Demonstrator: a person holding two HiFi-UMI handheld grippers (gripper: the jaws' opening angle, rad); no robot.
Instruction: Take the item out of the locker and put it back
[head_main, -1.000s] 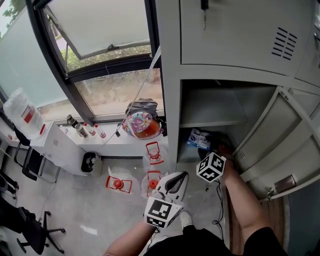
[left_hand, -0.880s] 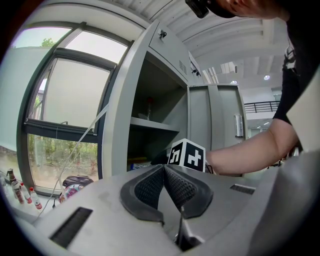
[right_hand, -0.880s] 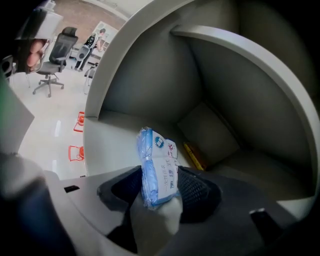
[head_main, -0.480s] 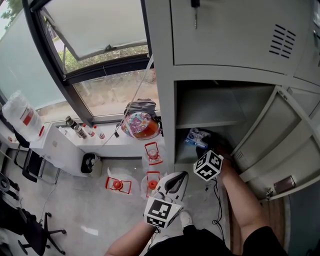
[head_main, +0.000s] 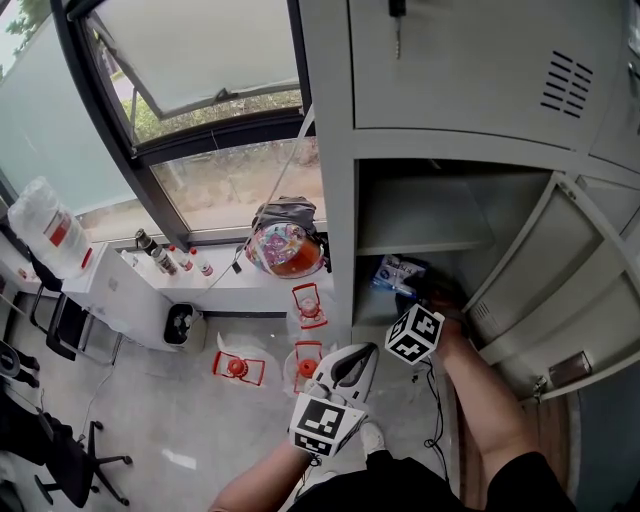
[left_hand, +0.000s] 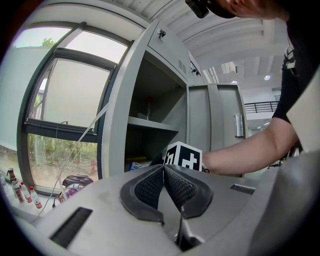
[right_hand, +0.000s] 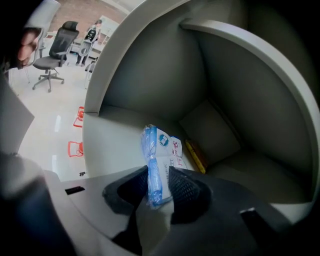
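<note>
Shows the right tool (right_hand: 159, 172) reaching into the lower compartment of the locker (head_main: 340, 200), jaws just closed inward to roughly half their spread and pressing a blue-and-white packet (right_hand: 158, 142) from both sides. Places the packet inside that compartment, standing on edge, its near end between the pads, with a yellow object (right_hand: 196, 156) lying just behind it. Shows the left tool (left_hand: 164, 168) outside the locker, held level, jaws together with nothing between them. Includes the open door (head_main: 545, 250) at right.
</note>
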